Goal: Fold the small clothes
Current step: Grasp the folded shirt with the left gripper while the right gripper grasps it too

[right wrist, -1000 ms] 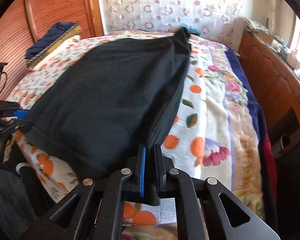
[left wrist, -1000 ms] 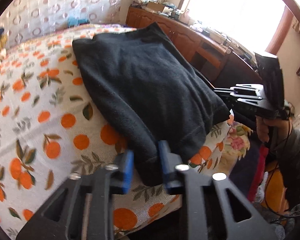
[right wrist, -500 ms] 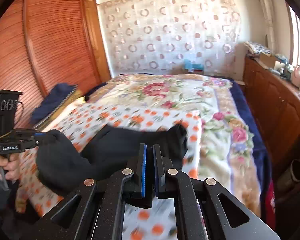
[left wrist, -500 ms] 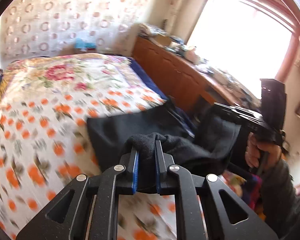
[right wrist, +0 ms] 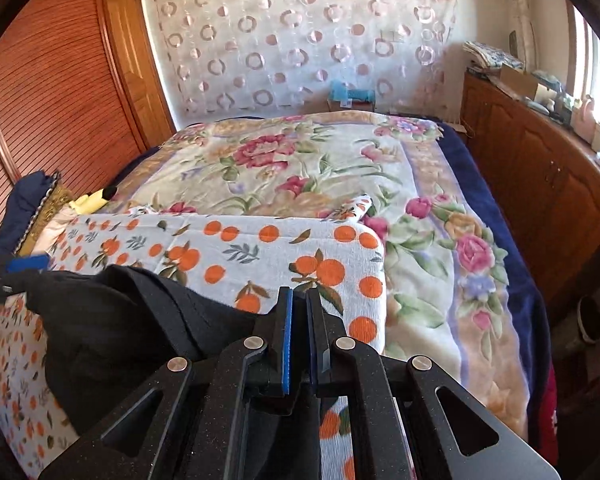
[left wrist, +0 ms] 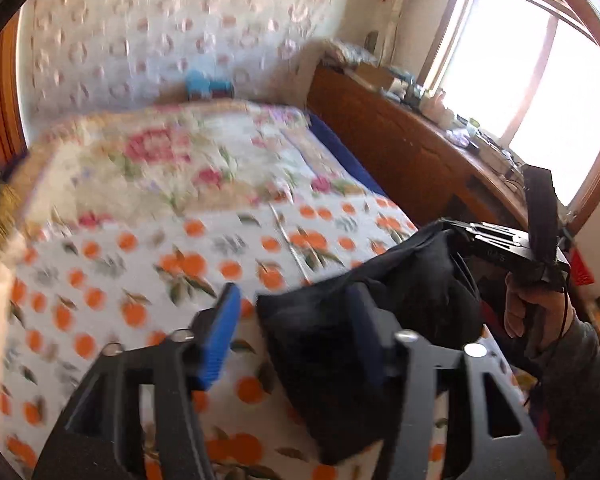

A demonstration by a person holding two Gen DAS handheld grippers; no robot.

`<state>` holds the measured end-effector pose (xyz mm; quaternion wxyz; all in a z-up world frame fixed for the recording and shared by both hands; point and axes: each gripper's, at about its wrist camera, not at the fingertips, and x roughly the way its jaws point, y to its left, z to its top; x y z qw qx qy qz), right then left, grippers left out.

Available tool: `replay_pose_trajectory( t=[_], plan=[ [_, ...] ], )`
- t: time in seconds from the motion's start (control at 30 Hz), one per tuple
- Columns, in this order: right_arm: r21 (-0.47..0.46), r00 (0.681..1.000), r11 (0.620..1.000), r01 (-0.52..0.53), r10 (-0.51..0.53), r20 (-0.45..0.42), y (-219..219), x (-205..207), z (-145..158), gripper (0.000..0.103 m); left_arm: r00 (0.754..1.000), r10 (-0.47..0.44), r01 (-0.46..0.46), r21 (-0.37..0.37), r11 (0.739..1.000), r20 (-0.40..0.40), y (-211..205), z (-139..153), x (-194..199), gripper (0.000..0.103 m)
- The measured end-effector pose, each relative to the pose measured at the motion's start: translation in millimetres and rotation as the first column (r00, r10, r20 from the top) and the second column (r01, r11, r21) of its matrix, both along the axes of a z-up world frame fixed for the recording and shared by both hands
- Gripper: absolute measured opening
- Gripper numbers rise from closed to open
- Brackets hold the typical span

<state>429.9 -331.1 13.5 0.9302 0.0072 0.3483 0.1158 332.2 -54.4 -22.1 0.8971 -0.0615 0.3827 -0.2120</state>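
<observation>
A black garment (left wrist: pixel 364 320) hangs bunched above the orange-print sheet (left wrist: pixel 148 264) at the bed's near edge. My left gripper (left wrist: pixel 296 332) is open, its blue pads spread; the cloth drapes over the right finger and is not pinched. My right gripper (right wrist: pixel 300 332) is shut on the black garment (right wrist: pixel 132 320), which hangs from its pads down to the left. The right gripper also shows in the left wrist view (left wrist: pixel 496 240) at the garment's far end. The left gripper's blue pad shows in the right wrist view (right wrist: pixel 30 262).
A floral blanket (right wrist: pixel 300 160) covers the far half of the bed. A wooden cabinet (right wrist: pixel 540 176) with clutter on top runs along the right under a window. A slatted wooden wardrobe (right wrist: pixel 48 92) stands left. Folded dark clothes (right wrist: pixel 24 204) lie at the bed's left edge.
Both grippers lifted the black garment off the bed. The left gripper, shut on it half a second ago, has opened. The right gripper stays shut on the cloth.
</observation>
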Motion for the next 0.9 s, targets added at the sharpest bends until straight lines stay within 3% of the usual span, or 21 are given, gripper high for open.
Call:
replay_pose_trajectory(
  t=[0.13, 0.23, 0.3, 0.37, 0.53, 0.63, 0.73, 0.8, 0.83, 0.9],
  plan=[
    [0.035, 0.996, 0.997, 0.07, -0.072, 0.054, -11, -9, 12, 0.009, 0.999, -0.035, 0.035, 0.004, 0.999, -0.011, 0, 0, -1, 0.067],
    [0.052, 0.988, 0.993, 0.109, -0.114, 0.103, -17, -33, 21, 0.037, 0.997, -0.075, 0.076, 0.017, 0.997, -0.029, -9, -8, -7, 0.067],
    [0.083, 0.991, 0.994, 0.073, -0.081, 0.106, -15, -55, 20, 0.063, 0.994, -0.096, 0.098, 0.034, 0.995, -0.058, -17, -20, -7, 0.067],
    [0.076, 0.998, 0.997, 0.019, -0.023, 0.061, -5, -66, 10, 0.07, 0.992, -0.095, 0.1, 0.059, 0.993, -0.081, -22, -30, -5, 0.067],
    [0.009, 0.997, 1.0, -0.014, 0.015, -0.08, 16, -66, -29, 0.071, 0.981, -0.093, 0.107, 0.072, 0.992, -0.17, -30, -59, 2, 0.067],
    [0.075, 0.989, 0.997, -0.025, 0.036, -0.144, 17, -56, -43, 0.072, 0.98, -0.093, 0.103, 0.049, 0.994, -0.175, -30, -65, 4, 0.069],
    [0.11, 0.986, 0.993, -0.047, 0.064, -0.152, 21, -51, -46, 0.072, 0.979, -0.092, 0.096, 0.016, 0.995, -0.182, -32, -63, 7, 0.067],
    [0.134, 0.985, 0.99, -0.052, 0.073, -0.158, 19, -48, -49, 0.072, 0.975, -0.117, 0.115, -0.024, 0.993, -0.189, -33, -64, 7, 0.054],
    [0.13, 0.985, 0.99, -0.054, 0.075, -0.159, 19, -45, -50, 0.072, 0.974, -0.127, 0.123, -0.031, 0.992, -0.189, -33, -64, 7, 0.04],
    [0.153, 0.982, 0.986, -0.067, 0.092, -0.162, 19, -44, -48, 0.055, 0.968, -0.14, 0.13, -0.059, 0.99, -0.207, -32, -64, 7, 0.028]
  ],
)
